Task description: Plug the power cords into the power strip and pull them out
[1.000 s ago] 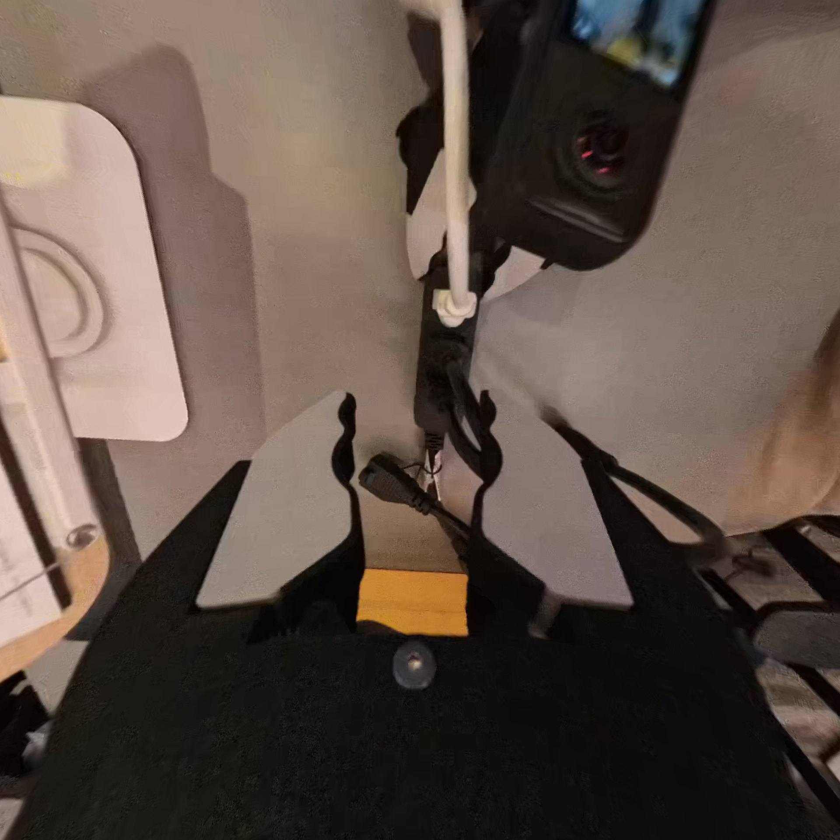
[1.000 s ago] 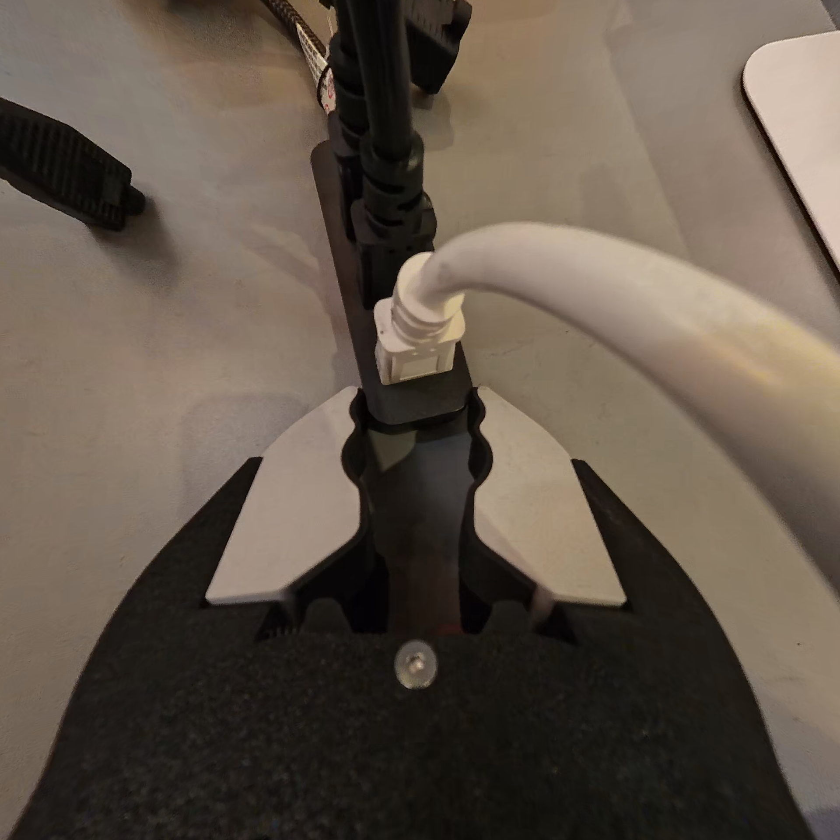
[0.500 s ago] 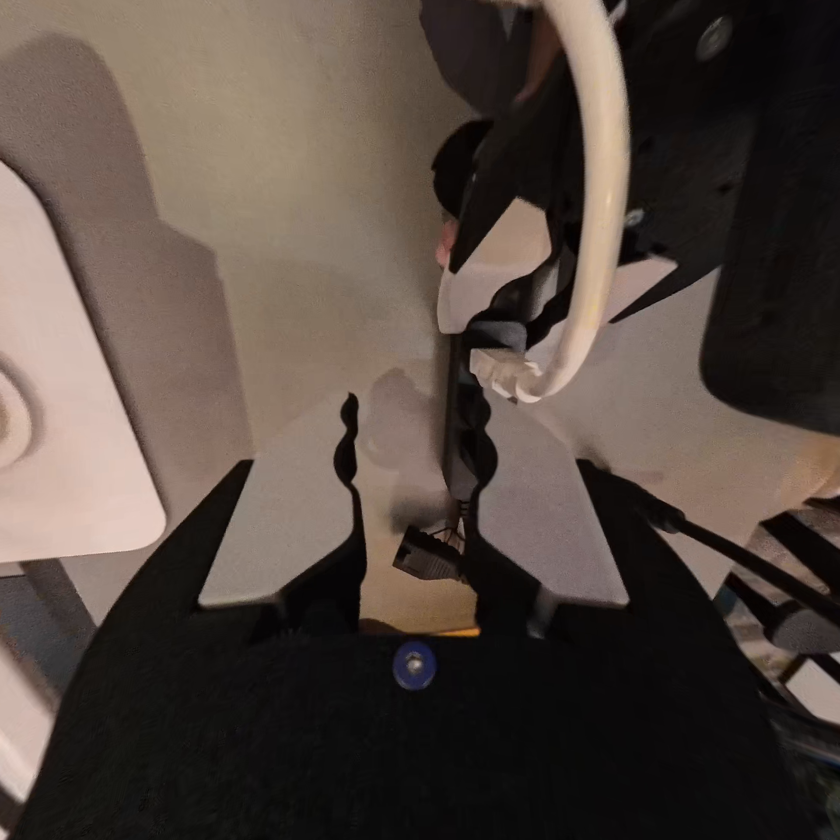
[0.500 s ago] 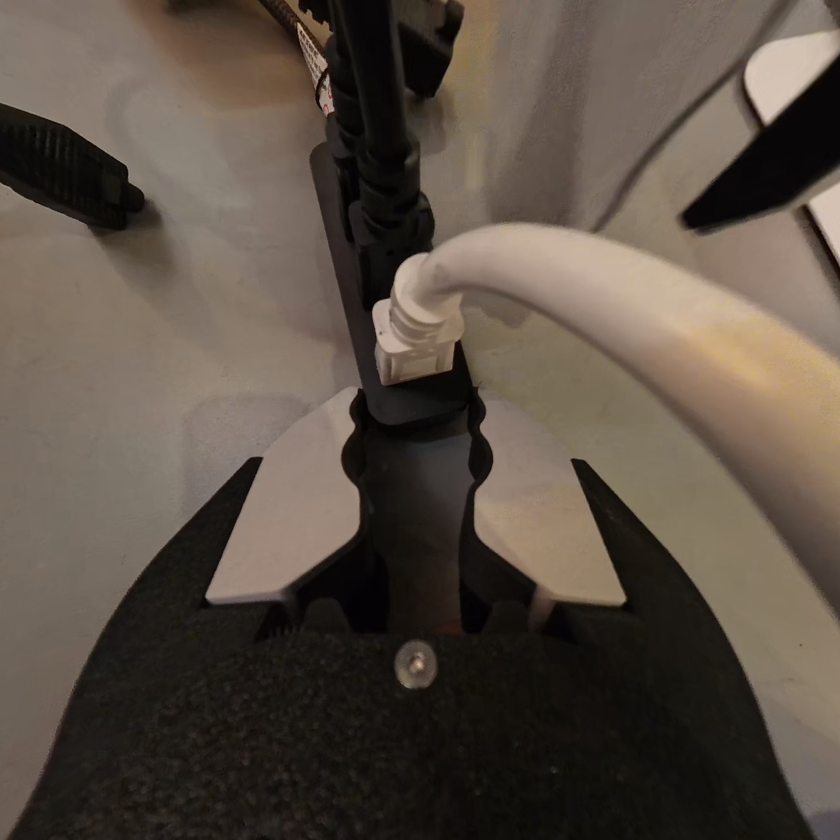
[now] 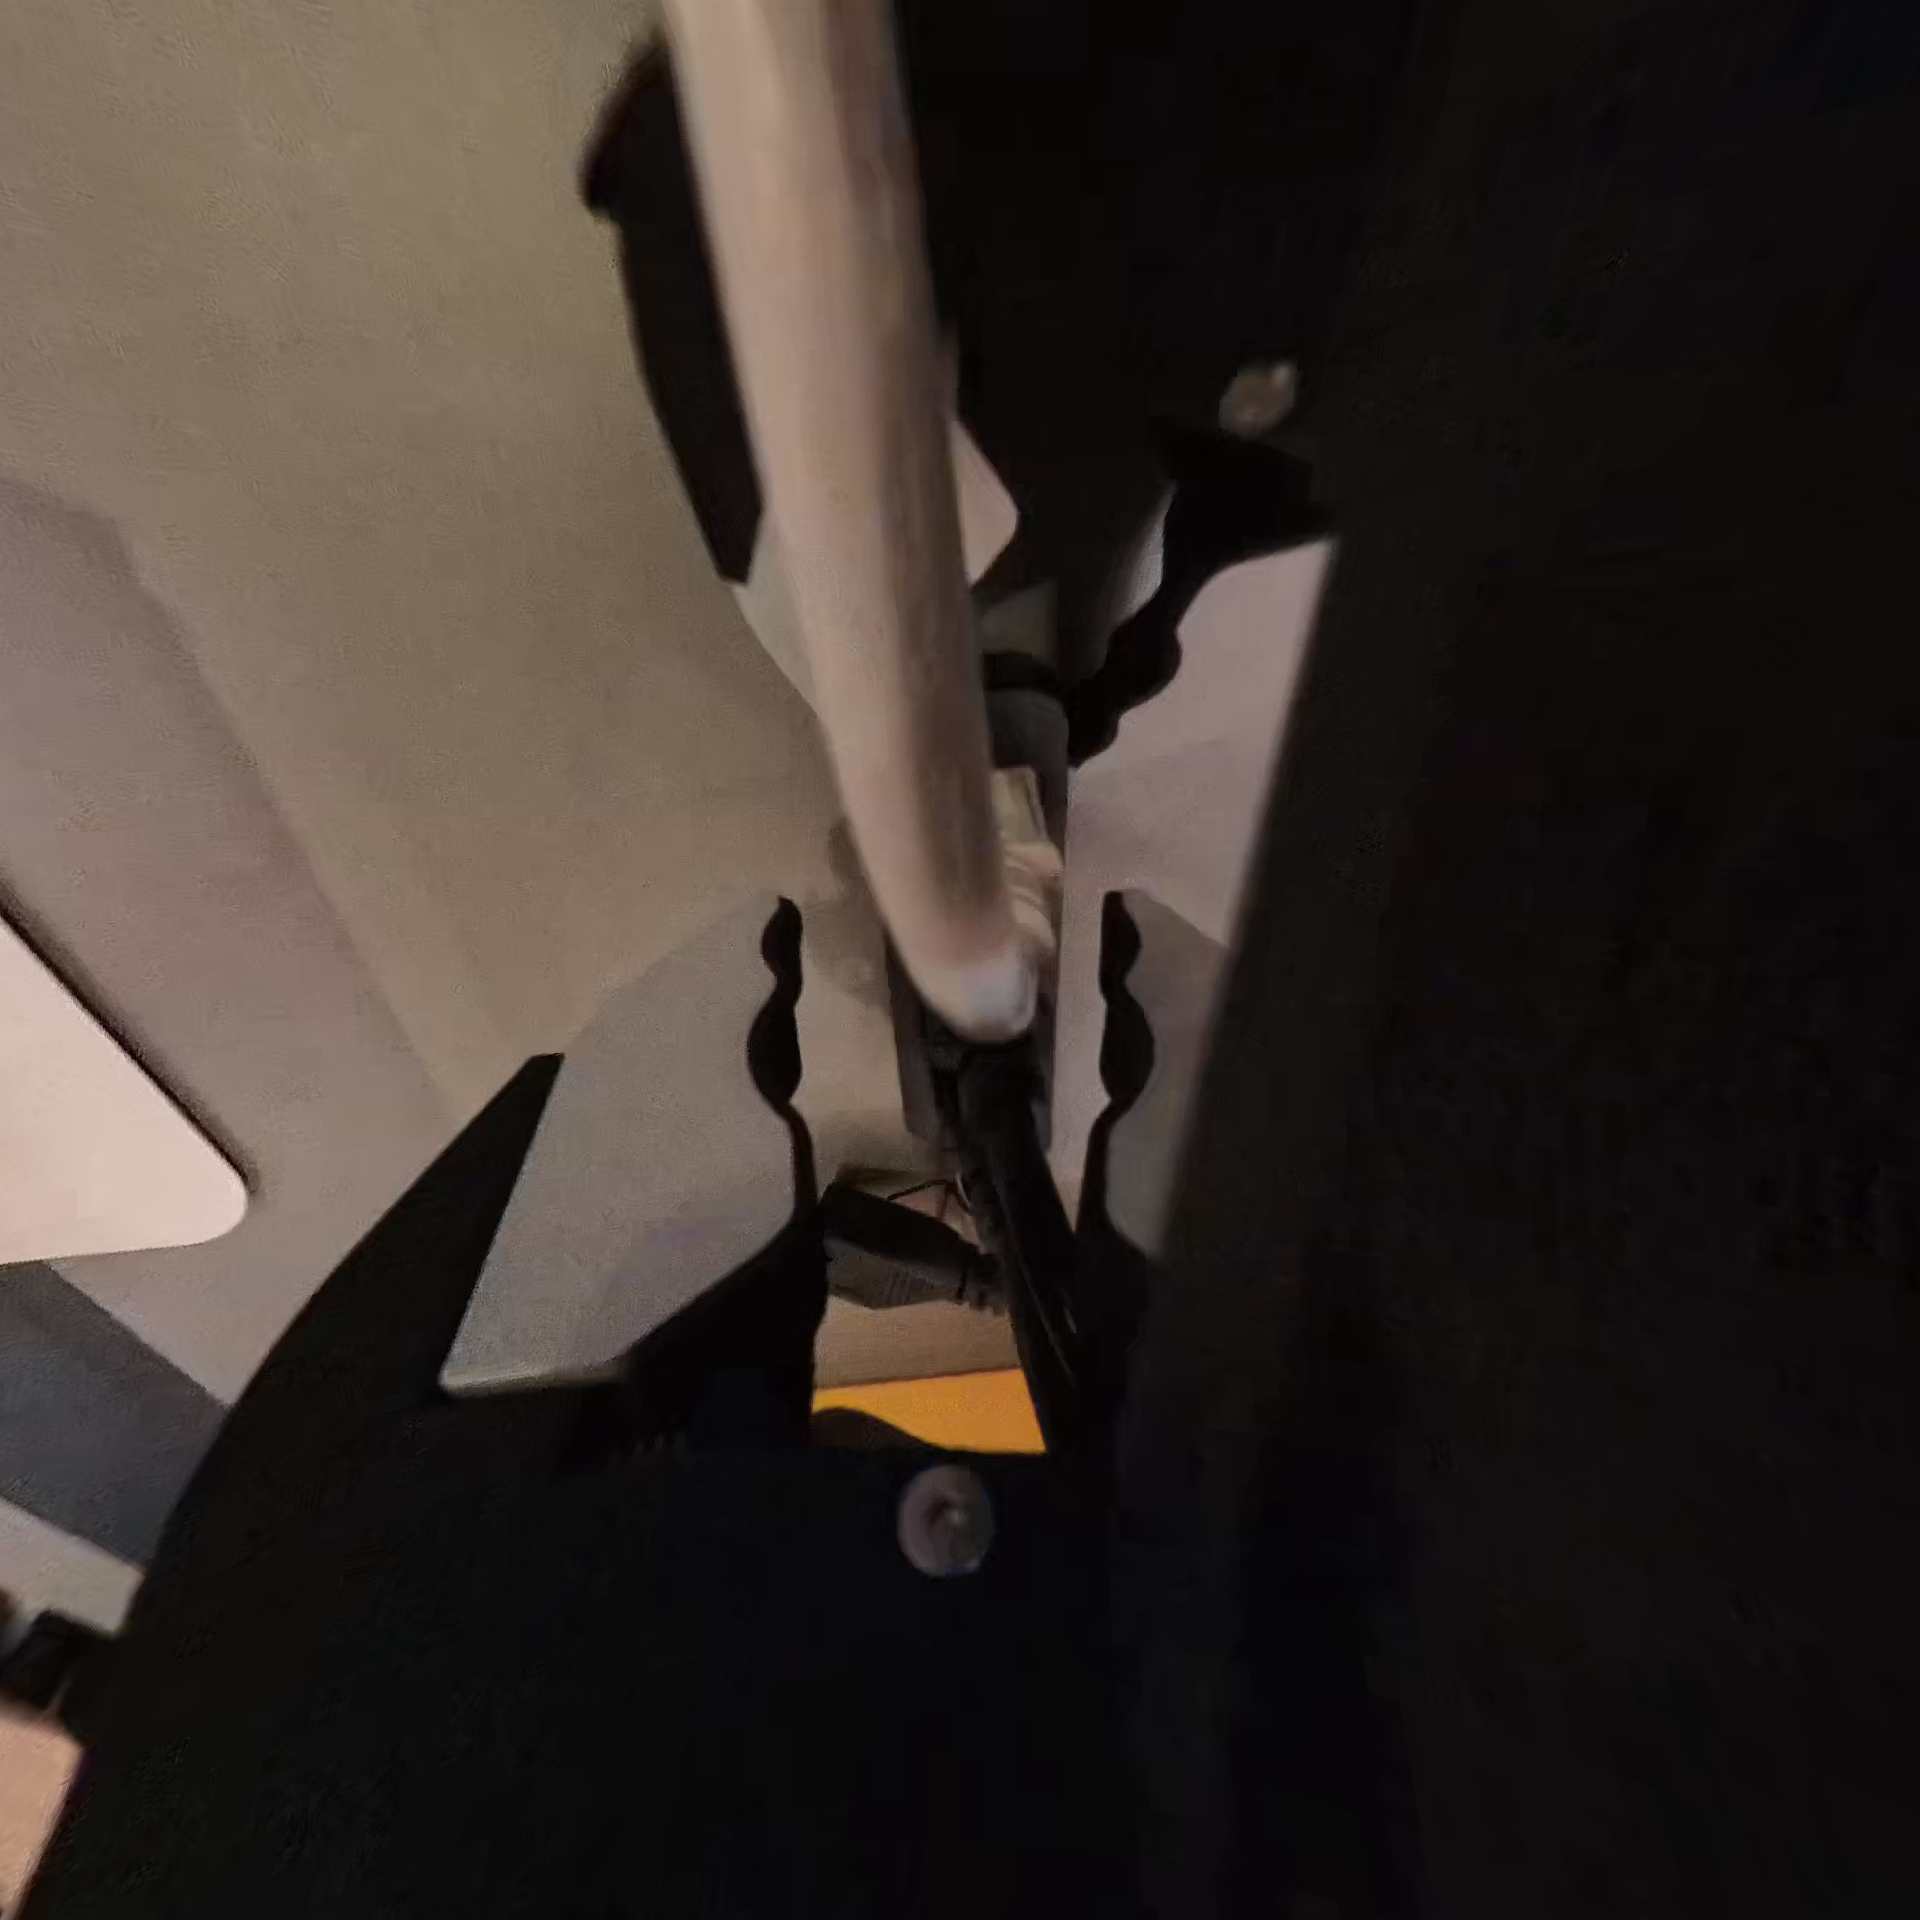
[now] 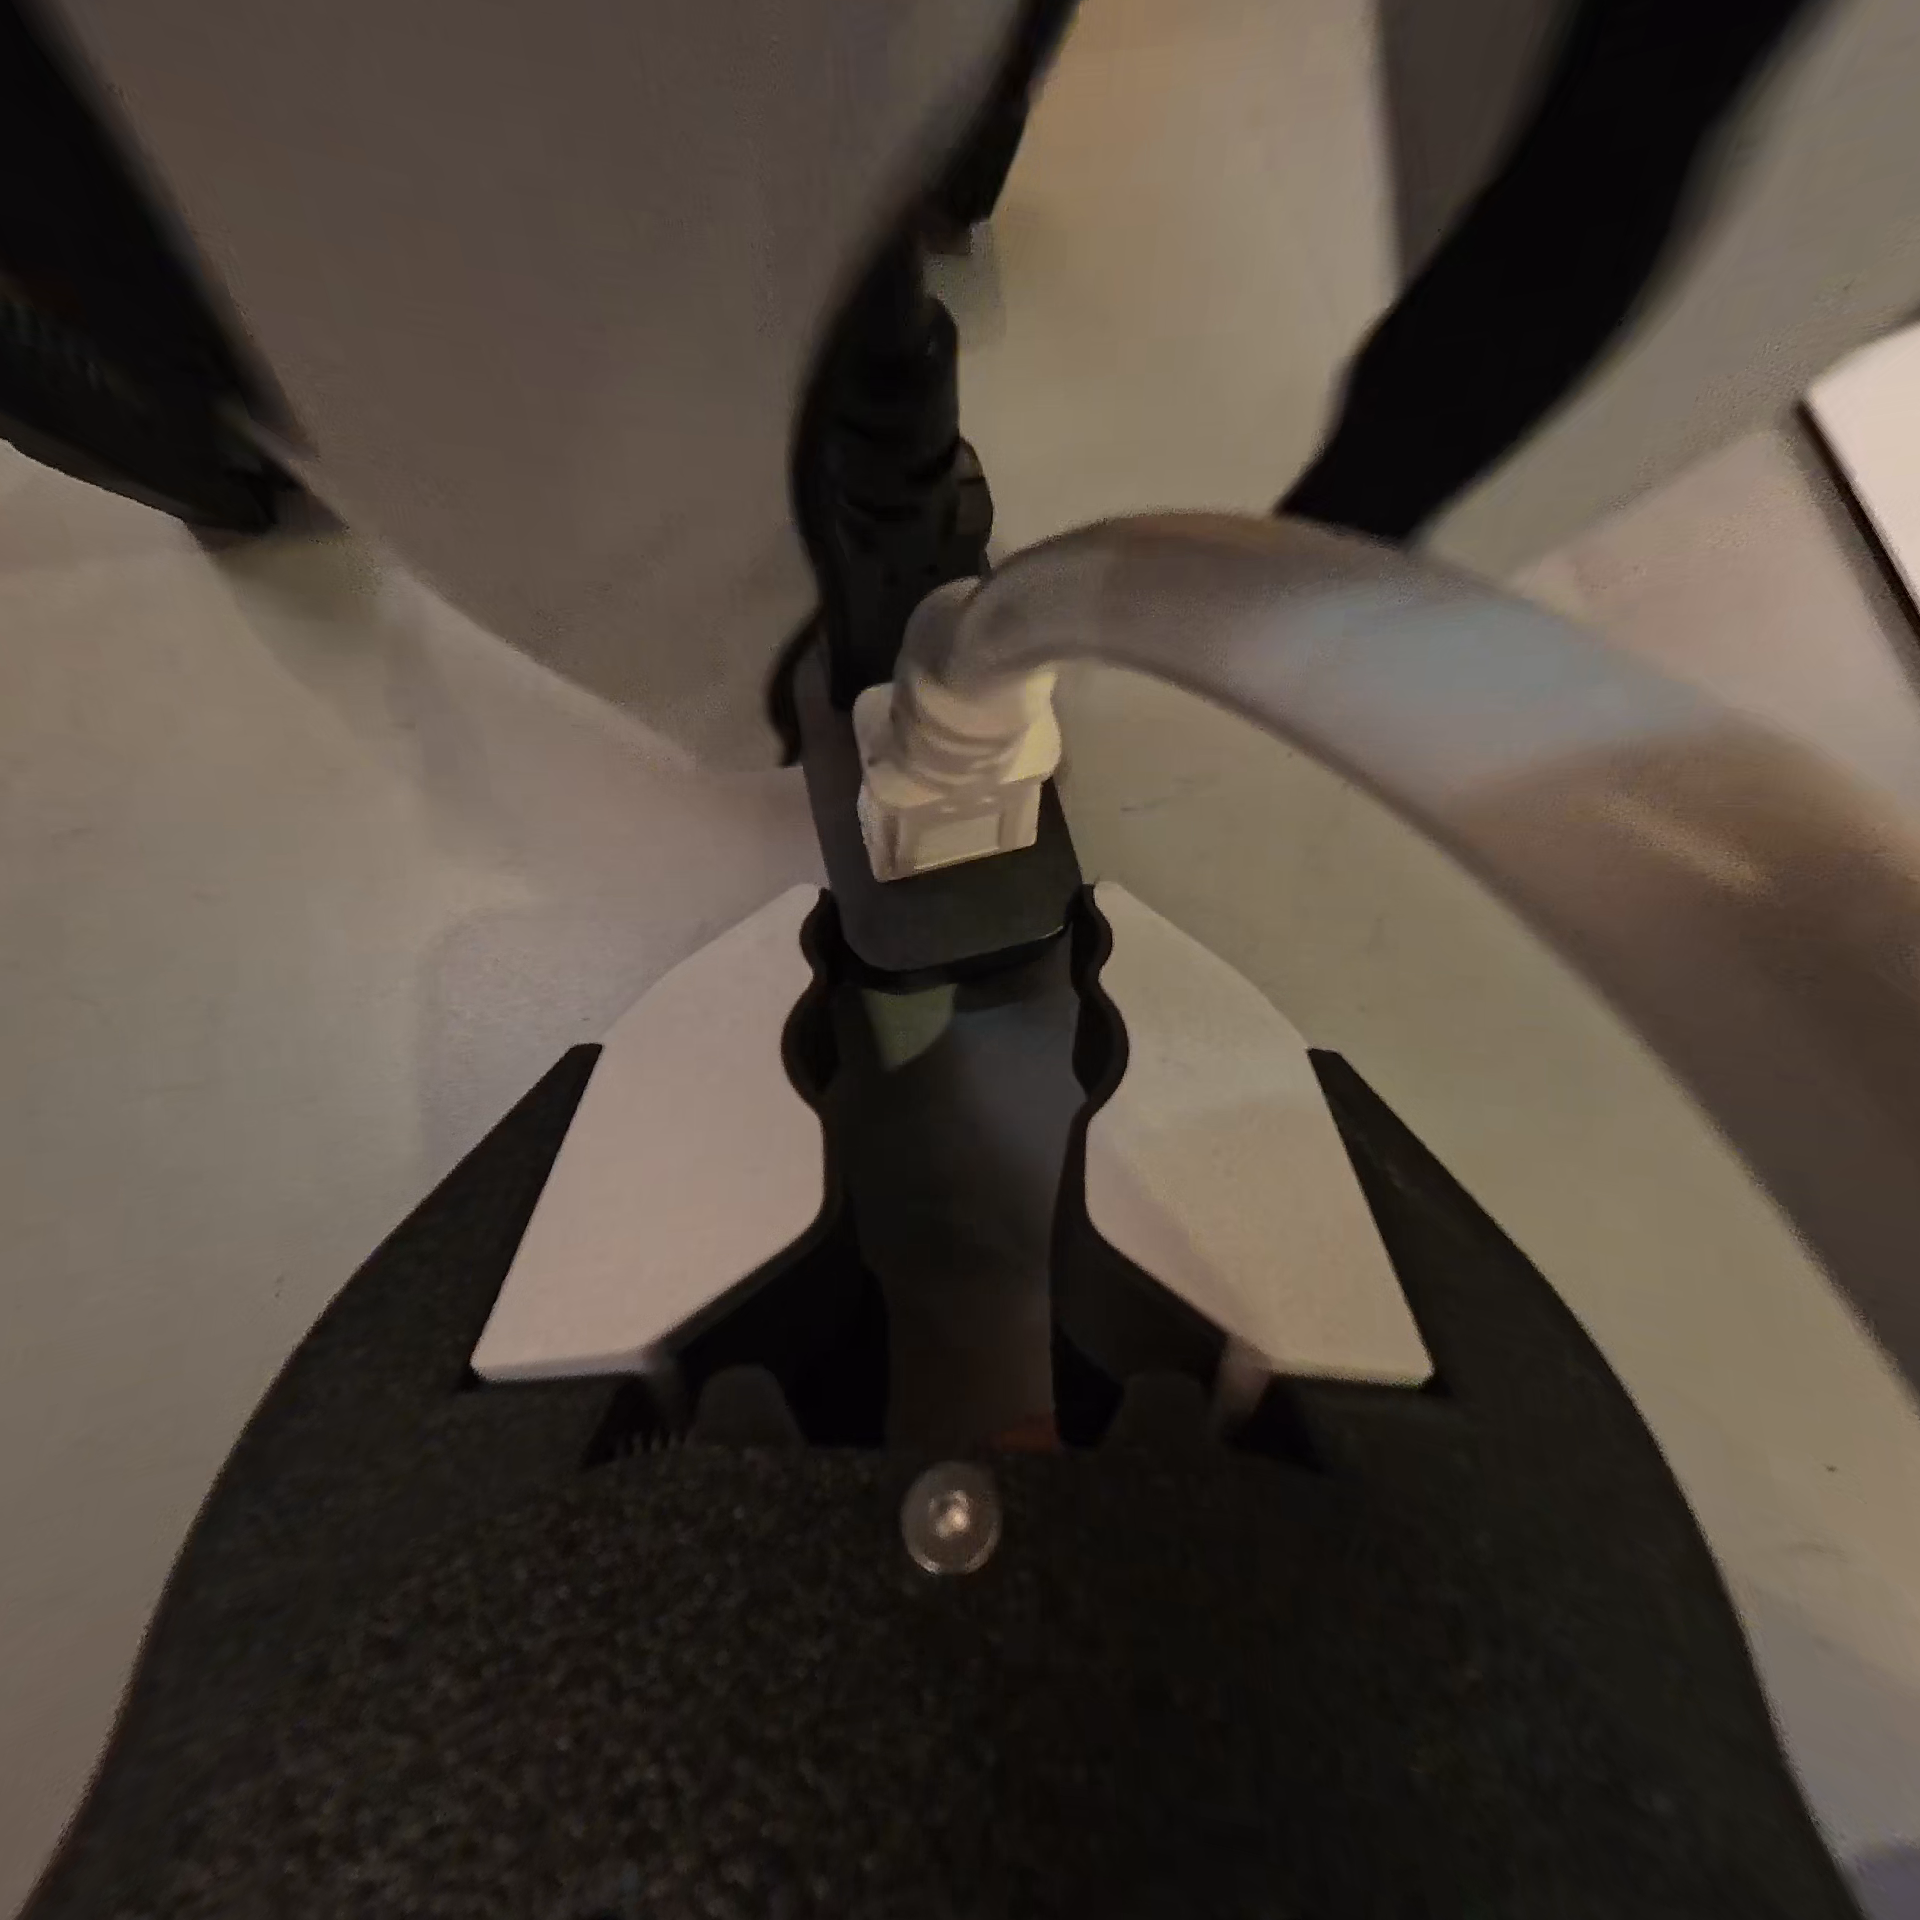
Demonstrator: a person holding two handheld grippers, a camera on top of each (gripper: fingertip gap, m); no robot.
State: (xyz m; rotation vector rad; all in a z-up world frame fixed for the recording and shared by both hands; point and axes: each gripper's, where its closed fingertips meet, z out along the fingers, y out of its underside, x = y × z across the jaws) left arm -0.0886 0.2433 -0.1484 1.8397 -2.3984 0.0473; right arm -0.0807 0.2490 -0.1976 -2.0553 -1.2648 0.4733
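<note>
A narrow black power strip (image 6: 940, 920) lies on the grey table. My right gripper (image 6: 954, 914) is shut on its near end. A white plug (image 6: 951, 790) sits in the strip just beyond my fingertips, and its white cord (image 6: 1455, 665) arcs off to the right. Black plugs (image 6: 894, 499) sit behind it. My left gripper (image 5: 951, 935) is open, with its jaws on either side of the white cord (image 5: 862, 520) where it meets the strip. Its fingers (image 6: 520, 364) loom blurred in the right wrist view. The white plug is mostly hidden in the left wrist view.
The right gripper's dark body (image 5: 1558, 935) fills the right half of the left wrist view. A loose black connector (image 5: 894, 1262) and black cords (image 5: 1023, 1226) lie below the strip. A white board (image 5: 83, 1122) lies at the left, also seen in the right wrist view (image 6: 1870, 436). Left tips to right tips: about 5 cm.
My left gripper has moved in towards the strip, still open, and its jaws now straddle the white cord at the plug. My right gripper has stayed shut on the strip.
</note>
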